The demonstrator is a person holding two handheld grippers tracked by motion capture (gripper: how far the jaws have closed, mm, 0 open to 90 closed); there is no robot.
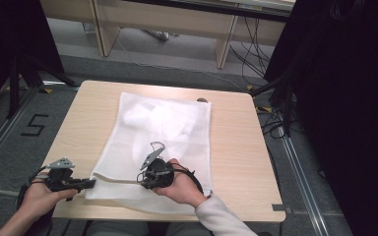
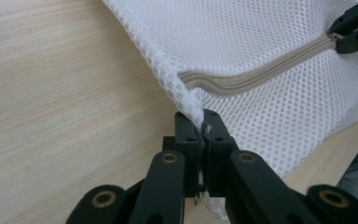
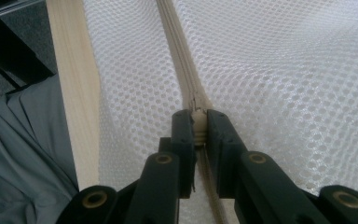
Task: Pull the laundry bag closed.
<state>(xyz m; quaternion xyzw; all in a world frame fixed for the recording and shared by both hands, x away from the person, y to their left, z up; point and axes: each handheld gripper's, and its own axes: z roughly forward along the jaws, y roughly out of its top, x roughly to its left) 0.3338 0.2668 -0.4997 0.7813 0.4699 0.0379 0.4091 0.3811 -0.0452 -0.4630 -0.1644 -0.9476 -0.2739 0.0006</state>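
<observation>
**Two grippers hold a white net bag on a wooden table**

The table [image 1: 236,147] is light wood with a plain top. It stands on a grey floor [image 1: 10,147]. On the floor, left of the table, there is a black mark like the number five [image 1: 33,125]. Behind the table there are pale wooden desks [image 1: 167,22] and some black cables [image 1: 253,54]. Right of the table the room is very dark.

The white mesh bag [image 1: 177,123] lies flat in the middle of the table. Its long side runs from the near edge of the table to the far edge. The far end leans a bit to the right. Something soft and white [image 1: 150,118] shows through the net in the far half of the bag. The zipper [image 2: 261,74] is beige. It runs along the short near end of the bag, going left to right, close to the table's near edge.

The left gripper [image 2: 204,135] is at the bag's near left corner. Its jaws are pressed together and pinch the edge of the net there.

The right gripper [image 3: 200,128] is on the near end of the bag too, right of the left gripper. Its jaws pinch the small zipper pull [image 3: 198,122] on the beige zipper.

A grey sleeve [image 1: 221,216] comes in past the near edge of the table.
</observation>
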